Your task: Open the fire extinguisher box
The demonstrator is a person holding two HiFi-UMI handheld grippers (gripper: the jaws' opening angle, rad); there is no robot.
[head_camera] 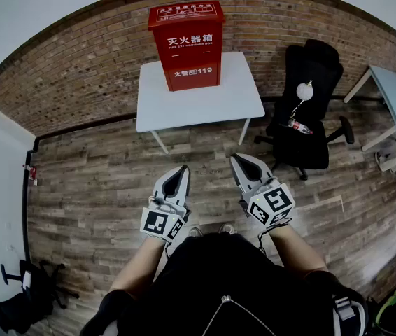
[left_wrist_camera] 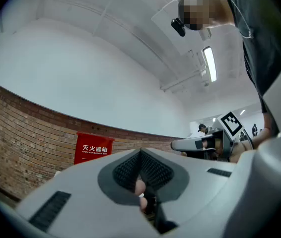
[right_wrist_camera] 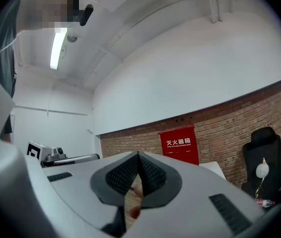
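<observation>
Nearest, low in the frame's centre, the left gripper and right gripper both have their jaws closed on nothing, tips aimed up the frame and well apart from any furniture. Beyond them stands the white table. On its far half, upper centre before the brick wall, sits the red fire extinguisher box, lid down. My worry is that shut jaws meeting the lid would only shove it — the tall box could slide or tip. Count: two grippers, one table, one box, and one black office chair at right.
</observation>
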